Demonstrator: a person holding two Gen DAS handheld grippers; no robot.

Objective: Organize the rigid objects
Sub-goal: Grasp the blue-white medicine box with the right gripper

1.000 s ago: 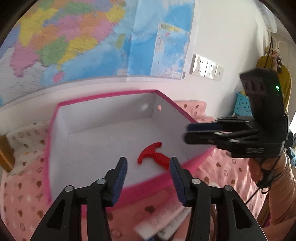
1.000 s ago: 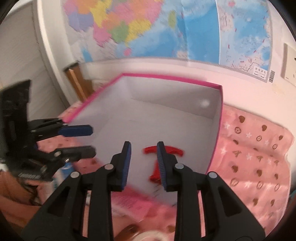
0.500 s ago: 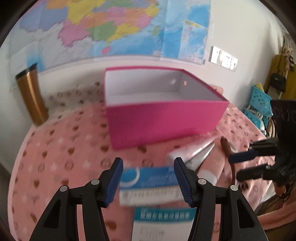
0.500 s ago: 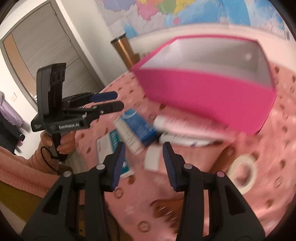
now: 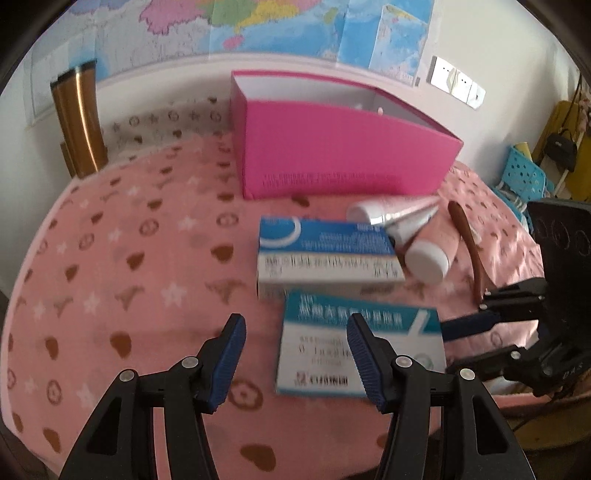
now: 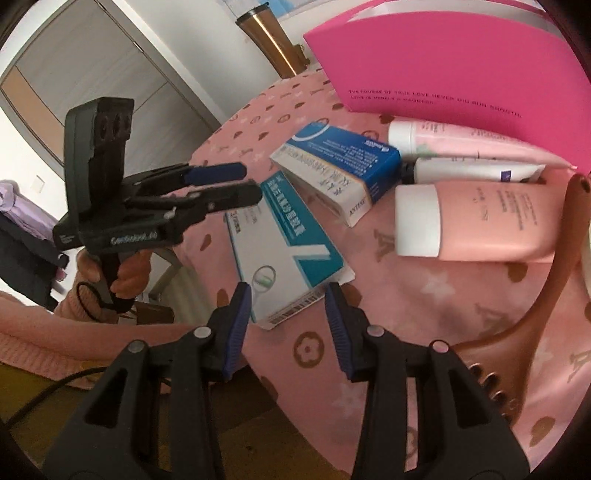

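Observation:
A pink box (image 5: 343, 155) (image 6: 461, 62) stands on the pink cloth. In front of it lie a blue-and-white carton (image 5: 325, 254) (image 6: 343, 166), a teal-and-white carton (image 5: 362, 350) (image 6: 284, 251), a pink tube with a white cap (image 5: 428, 254) (image 6: 480, 221), other tubes (image 5: 395, 210) (image 6: 472, 170) and a brown brush (image 5: 469, 243) (image 6: 517, 332). My left gripper (image 5: 295, 358) (image 6: 243, 184) is open and empty just before the teal carton. My right gripper (image 6: 288, 314) (image 5: 461, 347) is open and empty at the teal carton's near end.
A gold thermos (image 5: 79, 118) (image 6: 269, 33) stands at the wall behind the cloth. A map (image 5: 295, 26) hangs above. A blue basket (image 5: 524, 173) sits past the table's right edge. A grey door (image 6: 92, 66) is to the left.
Both grippers pulled back out of the pink box and came down toward the items in front of it. Both jaws opened wider. The red piece inside the box is now out of sight.

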